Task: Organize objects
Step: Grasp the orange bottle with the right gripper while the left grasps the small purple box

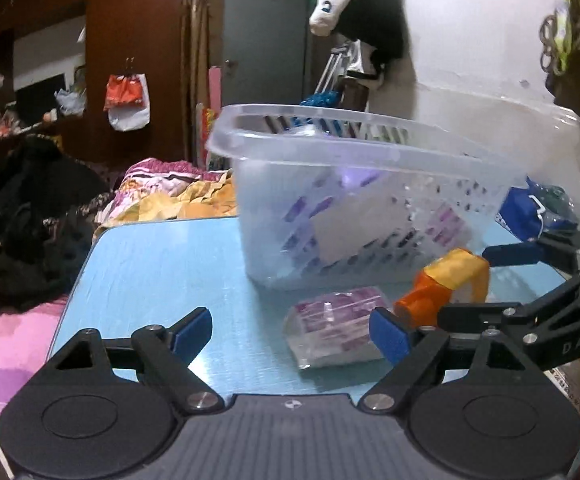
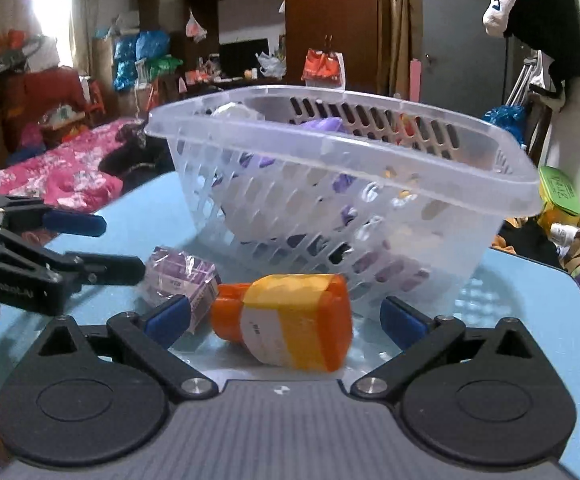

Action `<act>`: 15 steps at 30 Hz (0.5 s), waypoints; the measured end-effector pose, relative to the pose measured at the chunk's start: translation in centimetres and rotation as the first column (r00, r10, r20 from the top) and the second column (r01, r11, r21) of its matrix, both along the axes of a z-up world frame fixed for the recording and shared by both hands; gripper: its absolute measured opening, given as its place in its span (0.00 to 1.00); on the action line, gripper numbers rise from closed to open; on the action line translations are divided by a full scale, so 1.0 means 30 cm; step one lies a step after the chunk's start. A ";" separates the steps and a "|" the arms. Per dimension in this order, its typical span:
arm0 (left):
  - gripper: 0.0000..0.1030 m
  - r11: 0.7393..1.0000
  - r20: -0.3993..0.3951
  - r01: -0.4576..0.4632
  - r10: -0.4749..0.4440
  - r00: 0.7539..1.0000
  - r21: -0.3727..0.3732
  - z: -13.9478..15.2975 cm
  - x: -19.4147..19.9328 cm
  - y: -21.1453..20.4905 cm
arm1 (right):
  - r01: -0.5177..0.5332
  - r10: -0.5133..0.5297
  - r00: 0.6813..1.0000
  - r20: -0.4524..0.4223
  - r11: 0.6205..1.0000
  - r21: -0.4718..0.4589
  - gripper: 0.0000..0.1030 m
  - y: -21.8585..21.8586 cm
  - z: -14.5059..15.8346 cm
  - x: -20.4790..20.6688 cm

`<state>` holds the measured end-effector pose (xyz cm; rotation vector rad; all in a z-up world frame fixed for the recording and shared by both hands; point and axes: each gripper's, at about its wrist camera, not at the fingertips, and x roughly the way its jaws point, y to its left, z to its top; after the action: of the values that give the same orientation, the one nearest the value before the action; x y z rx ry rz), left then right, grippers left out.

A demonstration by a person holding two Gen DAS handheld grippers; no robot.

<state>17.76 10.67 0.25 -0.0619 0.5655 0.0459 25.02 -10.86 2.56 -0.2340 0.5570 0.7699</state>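
Both hand-held grippers wide: left [image 1: 292, 330], right [image 2: 285, 318] straddling orange bottle [image 2: 290, 322]. Basket [image 2: 370, 148] contents blurred; wrapped pack [image 1: 336, 326] print unreadable.

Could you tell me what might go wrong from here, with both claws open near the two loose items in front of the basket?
The orange bottle lies on its side between the right claw pads, so closing off-centre could roll it across the blue table.

The left claw and the right claw's fingers work very close together, so they may collide.

The clear-wrapped purple pack sits by the left claw's right pad and could be nudged against the clear plastic basket.
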 end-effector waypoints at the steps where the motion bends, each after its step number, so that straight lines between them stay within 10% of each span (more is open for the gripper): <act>1: 0.86 1.000 -0.002 -0.001 0.001 1.000 0.000 -0.001 -0.001 0.006 | 0.000 0.000 1.000 0.003 1.000 -0.007 1.00 0.007 0.002 -0.002; 7: 0.86 1.000 -0.023 0.017 -0.017 1.000 0.004 -0.043 0.007 -0.011 | 0.009 -0.009 1.000 0.001 0.995 -0.096 0.85 0.051 -0.033 0.007; 15: 0.86 0.996 -0.018 0.071 -0.072 0.997 -0.051 -0.057 0.035 -0.060 | 0.043 -0.043 0.999 0.019 0.999 0.030 0.85 -0.095 0.023 -0.003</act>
<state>18.82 8.88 -1.47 -0.0898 0.5881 -0.0374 24.92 -13.71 3.25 -0.2017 0.5308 0.7331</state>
